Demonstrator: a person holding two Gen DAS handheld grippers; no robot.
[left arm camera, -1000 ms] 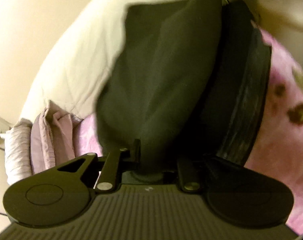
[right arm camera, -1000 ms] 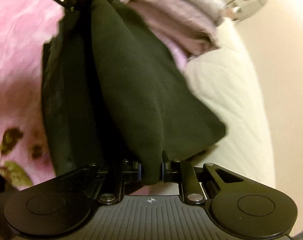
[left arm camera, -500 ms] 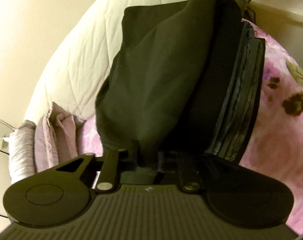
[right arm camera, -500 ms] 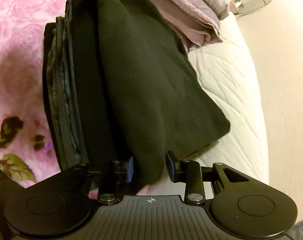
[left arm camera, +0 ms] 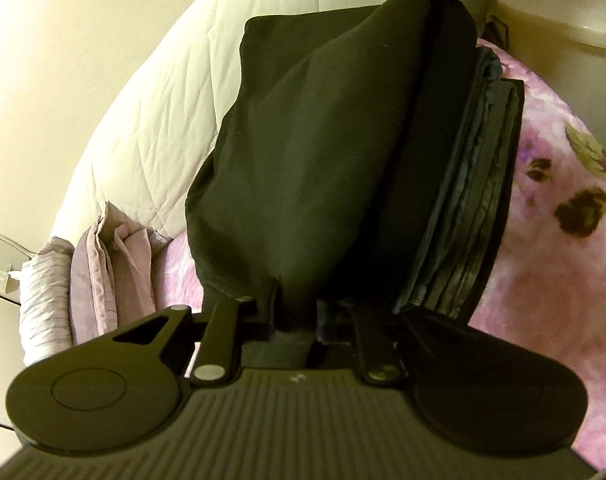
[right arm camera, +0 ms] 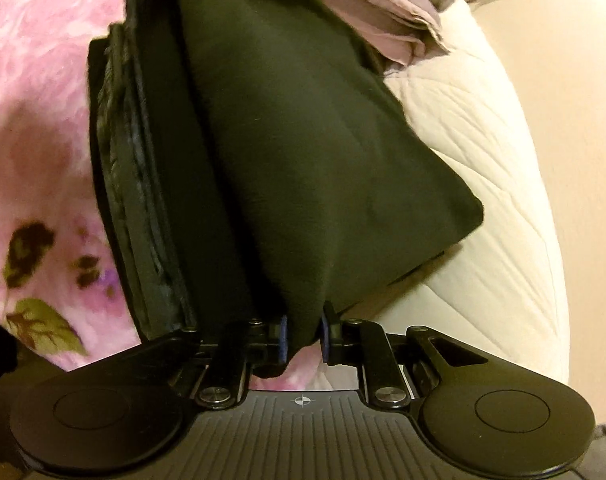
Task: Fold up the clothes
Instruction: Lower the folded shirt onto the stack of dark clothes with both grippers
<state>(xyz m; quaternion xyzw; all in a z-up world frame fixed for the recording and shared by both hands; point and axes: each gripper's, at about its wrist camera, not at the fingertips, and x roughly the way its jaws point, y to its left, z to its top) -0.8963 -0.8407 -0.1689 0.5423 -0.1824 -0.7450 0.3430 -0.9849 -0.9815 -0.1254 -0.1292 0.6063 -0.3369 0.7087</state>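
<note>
A: Where's the black garment (left arm camera: 311, 168)?
B: Stretched between both grippers, beside a dark folded stack (left arm camera: 469, 208).
A: Grips?
B: Left gripper (left arm camera: 297, 312) opening, cloth still pinched; right gripper (right arm camera: 303, 334) closing on its end.

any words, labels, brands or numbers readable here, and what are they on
No readable text in either view.
Left gripper body: a small pale mark, too blurred to read.
Right gripper body: a small crosshair symbol, no letters.
Black garment and pink floral blanket: no label or print showing.
</note>
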